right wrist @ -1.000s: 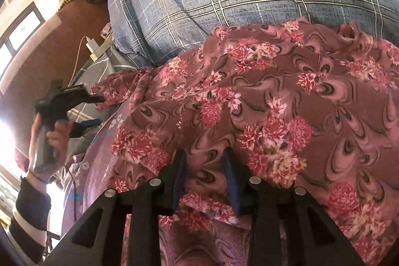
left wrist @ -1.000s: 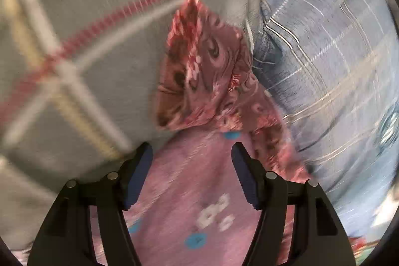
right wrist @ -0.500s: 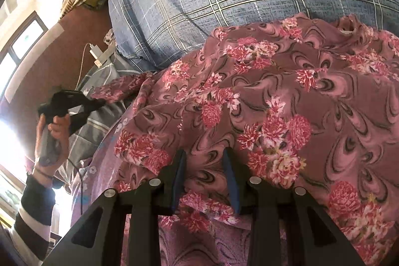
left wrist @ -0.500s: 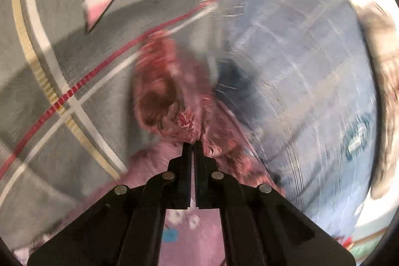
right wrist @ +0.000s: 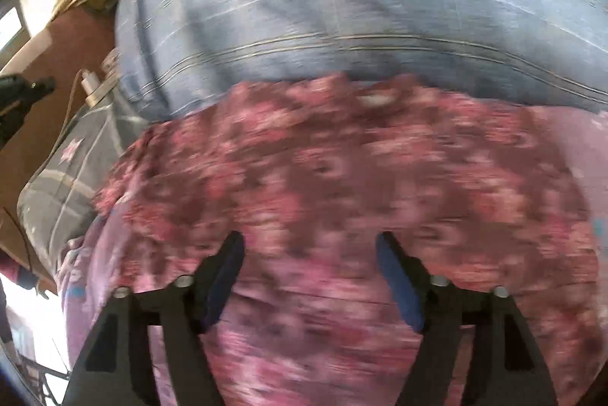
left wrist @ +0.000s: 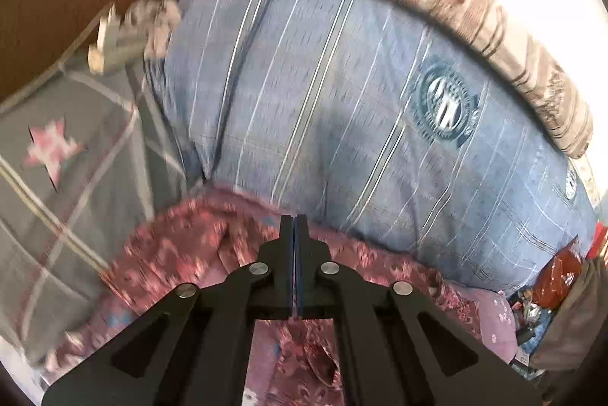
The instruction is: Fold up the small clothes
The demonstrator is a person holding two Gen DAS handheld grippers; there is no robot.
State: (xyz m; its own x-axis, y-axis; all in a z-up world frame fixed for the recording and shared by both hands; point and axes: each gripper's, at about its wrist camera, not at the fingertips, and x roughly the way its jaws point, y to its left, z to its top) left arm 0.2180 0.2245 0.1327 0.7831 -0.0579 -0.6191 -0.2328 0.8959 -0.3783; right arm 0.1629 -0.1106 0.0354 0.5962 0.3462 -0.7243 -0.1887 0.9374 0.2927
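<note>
A maroon floral garment lies spread on the bed against a big blue plaid pillow. In the left wrist view its far edge lies just under my left gripper, whose jaws are pressed together; whether cloth is pinched between them is hidden. My right gripper is open, its fingers standing apart just above the garment's near part, holding nothing. The right wrist view is blurred.
The blue plaid pillow fills the far side, with a striped beige cushion behind it. A grey checked sheet with a pink star lies left. A pink patterned cloth lies under the garment. Clutter sits at far right.
My left gripper shut at the garment's edge and swung up toward the pillow. My right gripper, shut on the garment before, has opened and let go.
</note>
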